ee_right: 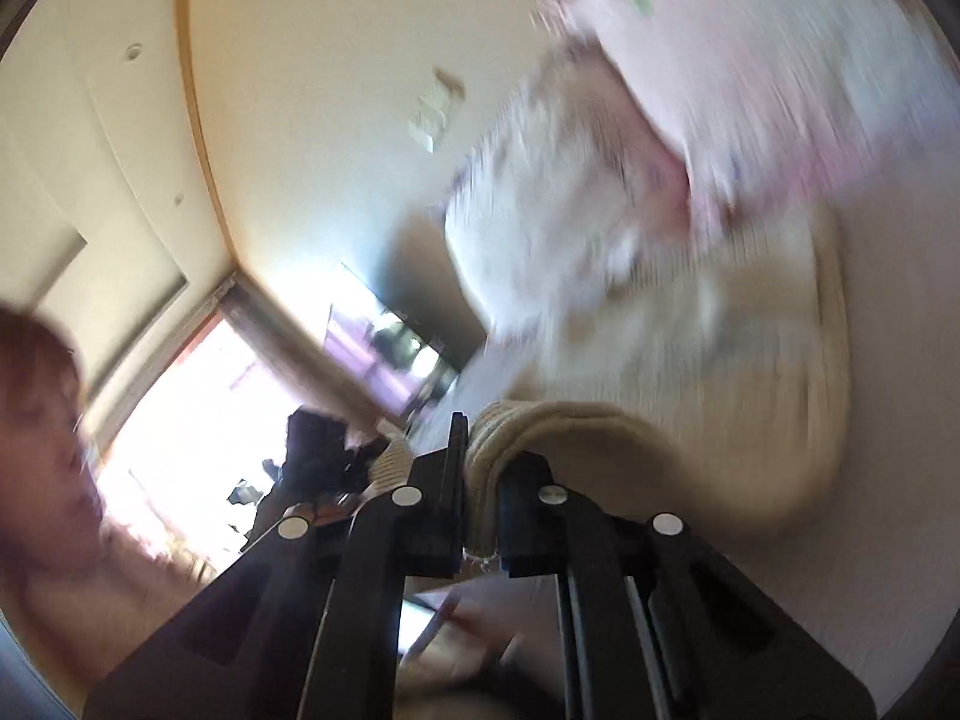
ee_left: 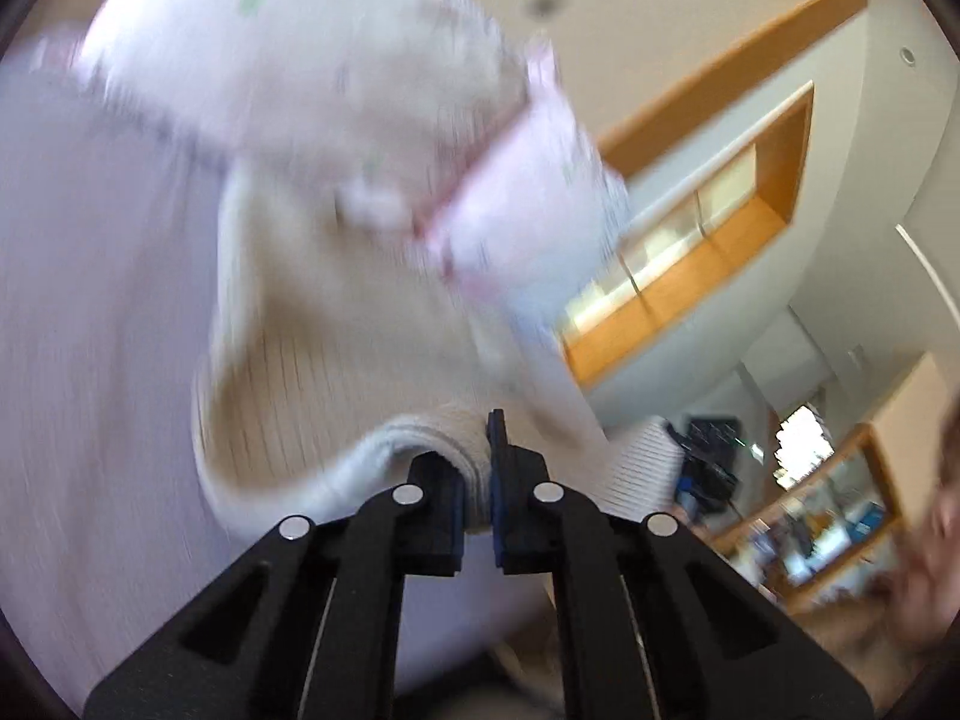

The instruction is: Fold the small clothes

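A small cream ribbed garment (ee_left: 336, 372) with a pale pink printed part (ee_left: 528, 192) hangs in the air, blurred by motion. My left gripper (ee_left: 478, 480) is shut on its thick ribbed hem. The same garment (ee_right: 690, 324) shows in the right wrist view, where my right gripper (ee_right: 480, 474) is shut on another part of the bunched cream hem. Both cameras point upward toward the ceiling, and the garment stretches away from each gripper.
A cream ceiling (ee_left: 660, 12) and wood-trimmed recess (ee_left: 708, 252) fill the left view. A bright window (ee_right: 198, 408) and a dark screen (ee_right: 390, 330) show in the right view. The person's face (ee_right: 42, 456) is at the left edge.
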The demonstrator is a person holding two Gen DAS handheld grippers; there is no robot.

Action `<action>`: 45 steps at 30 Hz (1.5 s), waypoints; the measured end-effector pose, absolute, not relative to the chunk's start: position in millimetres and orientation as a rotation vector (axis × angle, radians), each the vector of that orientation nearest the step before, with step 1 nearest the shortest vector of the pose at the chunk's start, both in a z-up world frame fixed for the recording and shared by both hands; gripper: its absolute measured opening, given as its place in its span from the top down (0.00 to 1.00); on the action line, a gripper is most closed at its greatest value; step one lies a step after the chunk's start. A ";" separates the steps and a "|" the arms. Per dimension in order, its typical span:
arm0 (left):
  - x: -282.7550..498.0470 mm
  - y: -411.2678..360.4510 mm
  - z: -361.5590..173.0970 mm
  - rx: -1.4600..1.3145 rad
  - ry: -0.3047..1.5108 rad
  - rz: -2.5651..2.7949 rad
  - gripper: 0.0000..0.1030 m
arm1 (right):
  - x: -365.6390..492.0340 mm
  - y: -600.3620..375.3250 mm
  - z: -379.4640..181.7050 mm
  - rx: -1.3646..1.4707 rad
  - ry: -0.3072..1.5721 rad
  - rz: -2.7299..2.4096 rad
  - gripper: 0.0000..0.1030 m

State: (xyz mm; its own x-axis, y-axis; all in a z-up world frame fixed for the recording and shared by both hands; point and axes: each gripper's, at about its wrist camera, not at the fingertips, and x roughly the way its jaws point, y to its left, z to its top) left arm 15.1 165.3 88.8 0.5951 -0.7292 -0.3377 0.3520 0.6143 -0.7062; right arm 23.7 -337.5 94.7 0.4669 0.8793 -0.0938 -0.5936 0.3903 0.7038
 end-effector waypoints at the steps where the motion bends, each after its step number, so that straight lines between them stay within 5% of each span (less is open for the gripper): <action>1: 38.2 166.8 96.4 -0.634 0.636 -0.639 0.94 | 44.1 -336.8 105.5 0.654 0.469 0.965 0.92; 4: 121.1 176.3 96.4 -0.707 0.608 -0.466 0.92 | 116.8 -337.8 124.0 0.668 0.412 0.762 0.92; 5: 141.8 176.8 90.3 -0.700 0.627 -0.425 0.90 | 143.2 -337.9 120.2 0.691 0.434 0.635 0.84; 6: 161.0 176.0 84.5 -0.696 0.655 -0.390 0.79 | 163.4 -336.8 113.1 0.703 0.473 0.546 0.54; 7: 172.8 177.8 75.9 -0.694 0.689 -0.354 0.69 | 183.4 -336.0 102.7 0.702 0.543 0.458 0.36; 8: 181.0 182.0 66.9 -0.710 0.724 -0.304 0.48 | 198.7 -334.9 89.2 0.693 0.629 0.345 0.22; 9: 181.4 187.7 58.8 -0.740 0.746 -0.286 0.33 | 201.1 -335.8 81.1 0.711 0.652 0.301 0.22; 12: 173.1 200.4 40.8 -0.719 0.786 -0.290 0.30 | 188.1 -337.1 64.8 0.724 0.650 0.326 0.13; 20: 168.8 191.1 0.6 -0.696 0.924 -0.361 0.34 | 175.6 -333.0 52.7 0.701 0.669 0.354 0.12; 22: 173.7 185.0 0.1 -0.710 0.931 -0.364 0.48 | 169.7 -337.1 51.3 0.706 0.668 0.371 0.12; 24: 178.8 176.4 -8.6 -0.768 0.970 -0.361 0.76 | 165.2 -339.8 52.1 0.713 0.666 0.398 0.12; 26: 180.5 173.1 -9.2 -0.806 0.976 -0.358 0.83 | 159.9 -344.7 52.7 0.731 0.665 0.423 0.12; 31: 182.5 141.9 39.7 -0.949 0.826 -0.545 0.87 | 143.6 -367.8 59.3 0.745 0.633 0.434 0.12; 35: 211.9 29.2 93.7 -0.973 0.722 -0.856 0.87 | 131.0 -386.1 72.3 0.706 0.558 0.377 0.12; 37: 227.1 -30.6 93.5 -0.971 0.749 -0.971 0.85 | 128.4 -392.9 76.1 0.724 0.526 0.364 0.12; 39: 248.9 -110.2 75.6 -0.935 0.896 -1.082 0.73 | 130.2 -400.0 77.0 0.746 0.513 0.350 0.12; 42: 253.8 -136.9 54.2 -0.971 1.012 -1.140 0.66 | 135.6 -410.1 72.1 0.759 0.574 0.334 0.09; 43: 251.8 -127.7 55.2 -0.969 0.984 -1.129 0.59 | 137.2 -414.2 70.0 0.766 0.599 0.347 0.07; 44: 248.0 -106.1 58.8 -0.953 0.920 -1.083 0.34 | 140.5 -420.0 67.6 0.768 0.625 0.366 0.01; 45: 244.7 -84.5 62.1 -0.930 0.864 -1.011 0.21 | 143.2 -422.9 66.0 0.770 0.638 0.375 0.01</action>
State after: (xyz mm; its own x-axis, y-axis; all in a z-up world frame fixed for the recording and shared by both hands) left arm 244.7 -84.5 62.1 0.2934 -0.9432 -0.1556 0.3013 0.2457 -0.9213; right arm 143.2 -422.9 66.0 0.7510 0.5308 -0.3927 -0.0845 0.6671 0.7401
